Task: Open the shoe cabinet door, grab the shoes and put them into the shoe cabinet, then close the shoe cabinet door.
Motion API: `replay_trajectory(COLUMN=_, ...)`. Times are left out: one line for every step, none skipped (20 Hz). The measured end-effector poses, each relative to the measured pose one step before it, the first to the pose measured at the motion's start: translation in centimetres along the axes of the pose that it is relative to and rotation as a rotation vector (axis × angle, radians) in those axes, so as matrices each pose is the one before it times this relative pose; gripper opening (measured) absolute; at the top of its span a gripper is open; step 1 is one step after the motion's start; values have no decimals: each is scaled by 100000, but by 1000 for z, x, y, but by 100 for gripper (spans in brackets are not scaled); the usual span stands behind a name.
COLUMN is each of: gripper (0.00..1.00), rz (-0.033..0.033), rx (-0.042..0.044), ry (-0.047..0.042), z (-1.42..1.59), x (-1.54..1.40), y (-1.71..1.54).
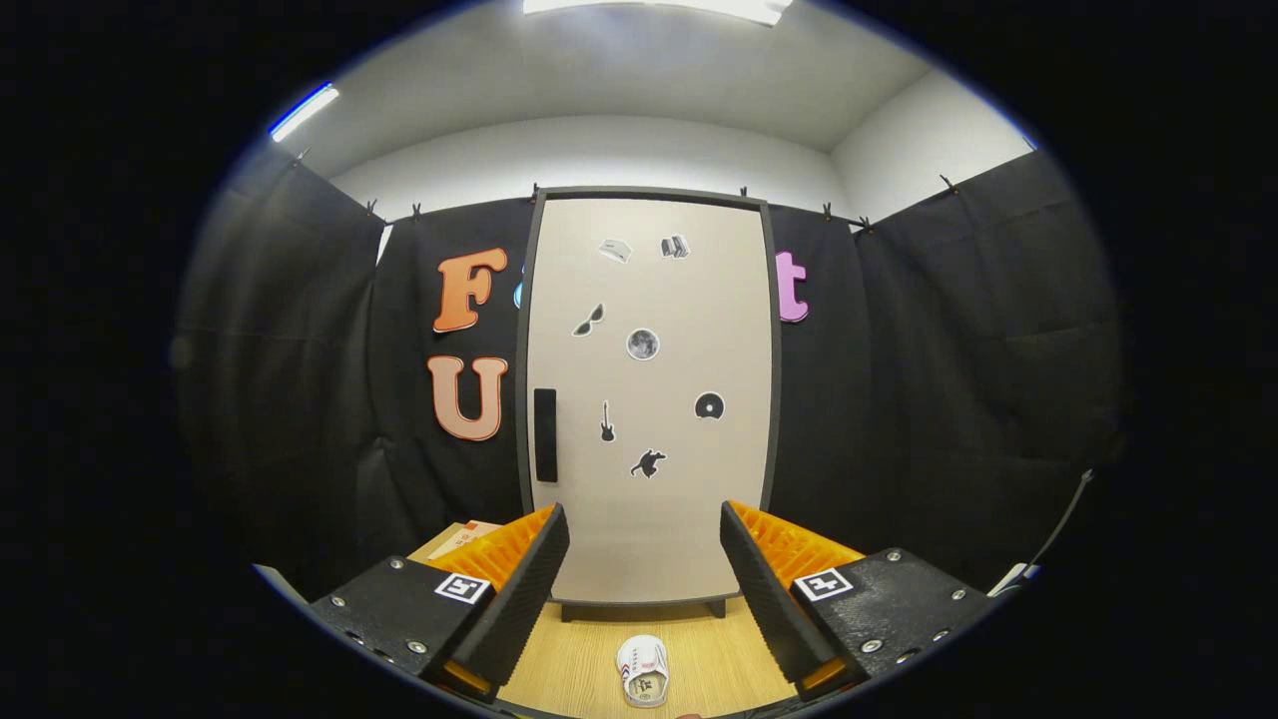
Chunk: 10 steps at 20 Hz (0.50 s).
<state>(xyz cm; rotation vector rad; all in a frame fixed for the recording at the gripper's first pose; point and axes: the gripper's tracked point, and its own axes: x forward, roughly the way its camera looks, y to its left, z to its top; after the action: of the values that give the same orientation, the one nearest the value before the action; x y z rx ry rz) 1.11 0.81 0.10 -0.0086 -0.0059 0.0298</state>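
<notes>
Dead ahead at twelve o'clock stands the shoe cabinet (649, 399), its door (654, 300) shut, the long axis upright. My gripper (644, 544) is spread wide and holds nothing. The dark handle (545, 435) runs vertically along the door's left edge, at about eleven o'clock from my fingers, so I judge I must shift left to reach it. The white shoe (643, 671) lies on the wooden floor (579, 669) at six o'clock, between my fingers, toe towards the cabinet
</notes>
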Motion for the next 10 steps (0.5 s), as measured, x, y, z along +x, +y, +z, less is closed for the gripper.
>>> replay_trajectory(gripper=95, rz=98, rx=-8, ry=121, z=-18, x=47, y=100)
replay_trajectory(gripper=95, rz=74, rx=29, ry=-4, z=79, x=103, y=-86)
replay_trajectory(gripper=95, rz=18, rx=-72, ry=74, z=-59, x=84, y=-6)
replay_trajectory(gripper=95, rz=201, rx=-12, ry=57, z=-122, x=133, y=213)
replay_trajectory(gripper=95, rz=187, rx=174, ry=-264, z=31, x=101, y=195)
replay_trajectory(gripper=95, rz=194, rx=370, ry=-133, z=64, x=141, y=217)
replay_trajectory(gripper=95, rz=339, rx=457, ry=26, z=-63, x=133, y=172)
replay_trajectory(gripper=95, rz=12, rx=-198, ry=-6, z=-76, x=112, y=175)
replay_trajectory(gripper=95, rz=55, rx=-427, ry=28, z=58, x=122, y=-66)
replay_trajectory(gripper=95, rz=161, rx=-416, ry=32, z=-9, x=142, y=192)
